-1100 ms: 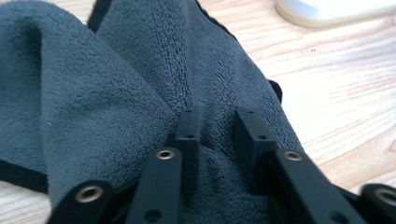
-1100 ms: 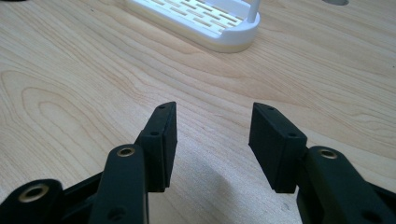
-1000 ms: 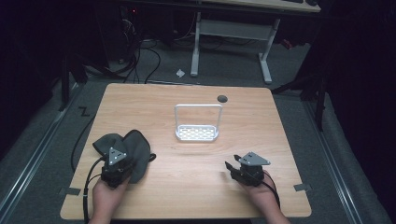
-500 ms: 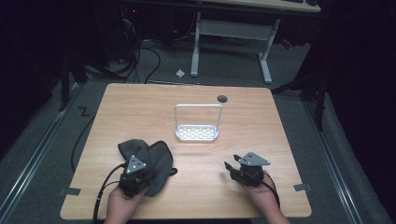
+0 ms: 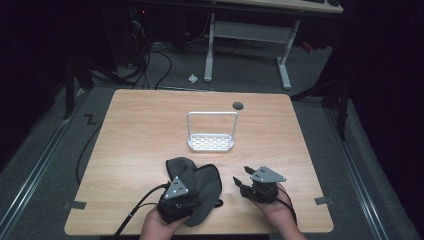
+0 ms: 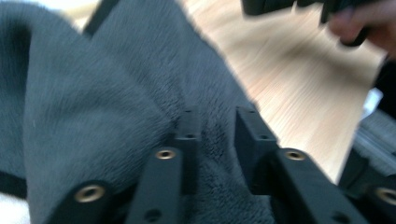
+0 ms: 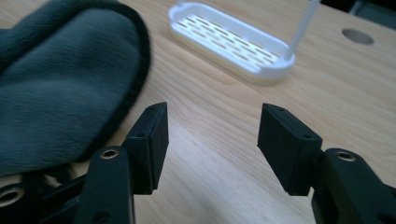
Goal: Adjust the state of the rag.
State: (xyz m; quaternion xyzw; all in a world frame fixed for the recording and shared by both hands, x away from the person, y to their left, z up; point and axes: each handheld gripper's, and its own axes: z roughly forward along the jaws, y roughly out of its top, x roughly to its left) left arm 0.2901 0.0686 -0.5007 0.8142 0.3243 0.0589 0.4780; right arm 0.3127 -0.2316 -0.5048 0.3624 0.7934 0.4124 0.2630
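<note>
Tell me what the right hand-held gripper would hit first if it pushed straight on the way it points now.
Probably nothing soon. The right hand-held gripper has open jaws over bare table, the cloth off to one side. Farther along its line lies the white rack, likely the first thing met, though depth is unclear.

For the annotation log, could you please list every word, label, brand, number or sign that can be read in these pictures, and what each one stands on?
None can be read.
The grey cloth, the white rack, the wooden table and both hand-held grippers, left and right, bear no print or label.
A black zigzag mark on the floor is no legible character.
</note>
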